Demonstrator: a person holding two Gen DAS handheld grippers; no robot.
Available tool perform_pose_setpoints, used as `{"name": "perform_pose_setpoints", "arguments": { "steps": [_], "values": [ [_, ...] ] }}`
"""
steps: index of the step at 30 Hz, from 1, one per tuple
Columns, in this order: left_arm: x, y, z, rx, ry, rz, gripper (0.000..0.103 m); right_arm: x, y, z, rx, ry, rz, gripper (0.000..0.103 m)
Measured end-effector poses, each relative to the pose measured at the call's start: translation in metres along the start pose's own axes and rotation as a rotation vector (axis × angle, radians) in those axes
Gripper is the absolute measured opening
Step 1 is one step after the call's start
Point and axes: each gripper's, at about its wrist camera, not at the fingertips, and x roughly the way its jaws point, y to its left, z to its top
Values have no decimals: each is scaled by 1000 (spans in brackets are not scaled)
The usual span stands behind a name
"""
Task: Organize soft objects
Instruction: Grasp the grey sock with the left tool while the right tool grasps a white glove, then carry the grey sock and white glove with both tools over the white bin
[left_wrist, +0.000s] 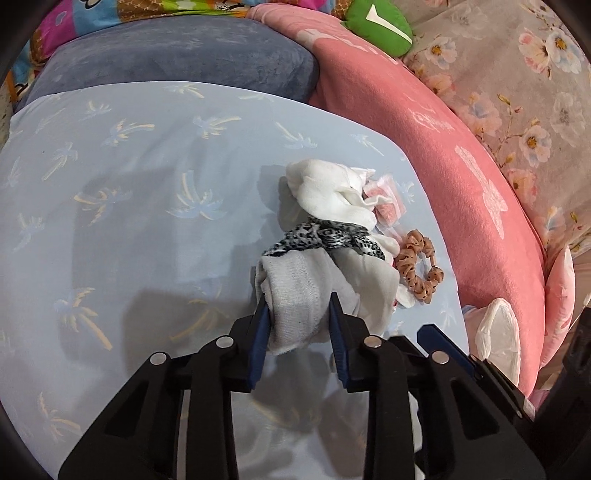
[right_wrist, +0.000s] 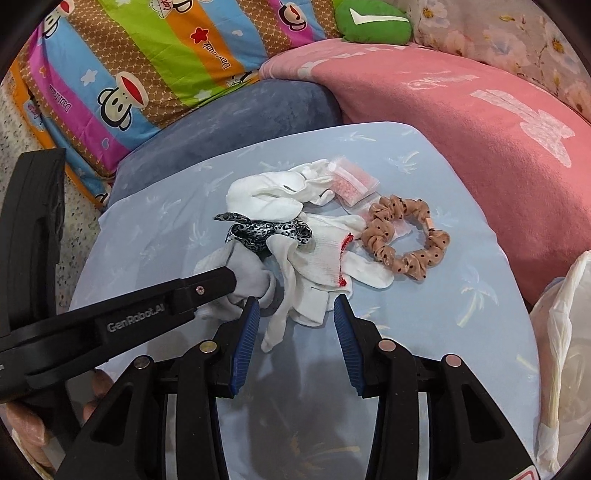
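Writing: "GenRobot.AI" on the left gripper's (left_wrist: 299, 314) arm, readable only from the right wrist.
Left gripper: clamped on the grey sock (left_wrist: 295, 295).
Right gripper (right_wrist: 297, 314): jaws apart, empty, over white socks (right_wrist: 314, 266).
Pile: on the blue sheet (right_wrist: 443, 314), scrunchie (right_wrist: 406, 236) beside it.

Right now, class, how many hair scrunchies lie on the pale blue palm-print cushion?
2. The tan polka-dot fabric scrunchie lies at the pile's right edge; the black-and-white leopard-print satin scrunchie sits among the white socks. Others may hide under the pile.
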Motion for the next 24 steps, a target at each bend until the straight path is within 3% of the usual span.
{"name": "perform_pose_setpoints", "arguments": {
  "steps": [5,9,16,24],
  "values": [
    [-3,8,1,-14,-9,18,29,18,1,5,5,17,8,37],
    [-6,10,2,-12,-17,38,29,30,1,5,20,49,26,6],
    [-15,7,-2,-5,-36,55,29,10,-2,-5,49,29,53,3],
    [-35,-17,-13,41,-62,48,29,-39,-5,-12,60,-38,80,3]
  ]
}}
